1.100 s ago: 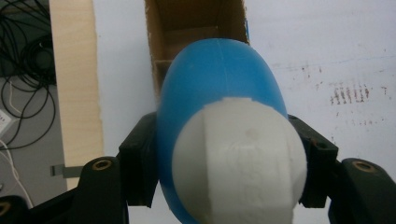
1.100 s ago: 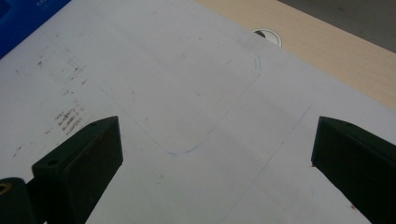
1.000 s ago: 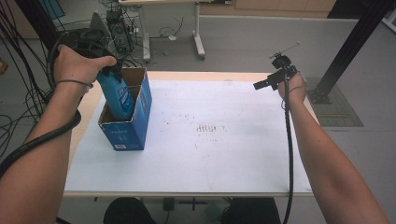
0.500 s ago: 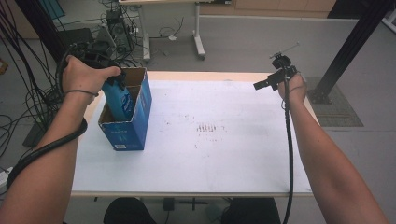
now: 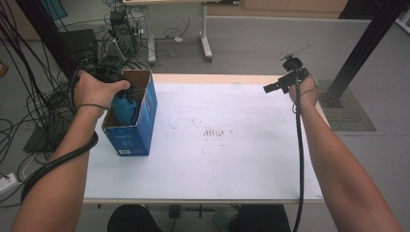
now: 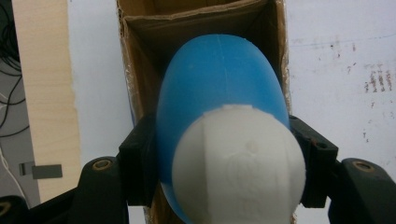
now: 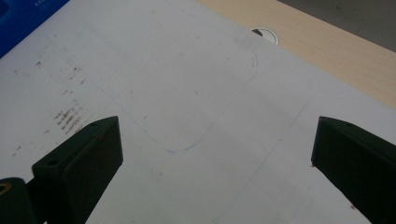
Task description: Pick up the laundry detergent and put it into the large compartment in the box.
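The left gripper [image 6: 224, 154] clamps the blue bottle [image 6: 219, 93], partly inside the box [image 5: 145, 104]. The right gripper [image 7: 215, 154] hangs open over the table [image 7: 187, 93].

a rectangular table [image 5: 270, 79] with a pale wooden top carries the scene, its wood showing as a strip along the far edge and down the left side. a large white sheet [image 5: 217, 164] lies flat on it and covers nearly the whole top; it is marked with small reddish-brown specks near the middle and faint blue pen outlines. an open blue cardboard box [image 5: 133, 133] stands upright on the sheet near the table's left edge. a small round grey cable port [image 7: 265, 33] sits in the bare wood just beyond the sheet's edge.
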Action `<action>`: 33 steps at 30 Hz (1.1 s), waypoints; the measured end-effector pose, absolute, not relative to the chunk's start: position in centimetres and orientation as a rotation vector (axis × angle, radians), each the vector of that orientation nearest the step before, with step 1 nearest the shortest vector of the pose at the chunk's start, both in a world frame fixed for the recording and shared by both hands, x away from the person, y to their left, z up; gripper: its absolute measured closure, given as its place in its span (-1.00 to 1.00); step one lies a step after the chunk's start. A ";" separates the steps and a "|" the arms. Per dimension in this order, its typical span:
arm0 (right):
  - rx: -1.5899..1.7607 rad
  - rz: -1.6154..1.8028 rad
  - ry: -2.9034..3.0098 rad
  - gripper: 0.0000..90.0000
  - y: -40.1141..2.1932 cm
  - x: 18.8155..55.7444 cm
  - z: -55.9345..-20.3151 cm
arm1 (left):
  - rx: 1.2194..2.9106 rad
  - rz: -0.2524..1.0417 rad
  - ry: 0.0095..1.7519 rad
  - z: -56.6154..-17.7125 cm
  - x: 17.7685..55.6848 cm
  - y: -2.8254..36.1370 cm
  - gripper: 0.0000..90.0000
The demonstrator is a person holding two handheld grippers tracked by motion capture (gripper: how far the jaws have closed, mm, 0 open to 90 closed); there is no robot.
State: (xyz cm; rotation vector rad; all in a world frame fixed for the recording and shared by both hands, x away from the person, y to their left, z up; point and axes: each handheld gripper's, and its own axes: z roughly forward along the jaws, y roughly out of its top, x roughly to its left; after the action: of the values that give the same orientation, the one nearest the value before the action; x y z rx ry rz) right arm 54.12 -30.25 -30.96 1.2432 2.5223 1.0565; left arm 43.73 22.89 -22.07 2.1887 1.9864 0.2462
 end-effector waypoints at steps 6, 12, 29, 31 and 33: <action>1.243 1.061 2.517 -0.96 -30.3 54.0 -30.9 | 2.193 0.252 1.997 -23.1 43.6 22.9 -0.16; 1.245 1.056 2.524 -0.96 -30.2 54.0 -30.9 | 2.194 0.233 2.006 -24.3 43.4 23.0 -0.16; 1.245 1.065 2.517 -0.96 -30.3 53.9 -30.9 | 2.208 0.202 2.020 -26.1 43.3 22.9 -0.16; 1.244 1.068 2.517 -0.96 -30.3 53.9 -30.9 | 2.214 0.203 2.018 -26.1 43.4 22.9 -0.16; 1.241 1.066 2.517 -0.96 -30.3 53.9 -30.8 | 2.207 0.208 2.021 -26.2 43.4 22.8 -0.16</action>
State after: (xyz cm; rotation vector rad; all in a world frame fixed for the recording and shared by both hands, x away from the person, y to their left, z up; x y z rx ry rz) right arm 53.85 -30.34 -30.83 1.2415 2.5165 1.0660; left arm 43.40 22.82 -26.17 2.2075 2.0208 0.2080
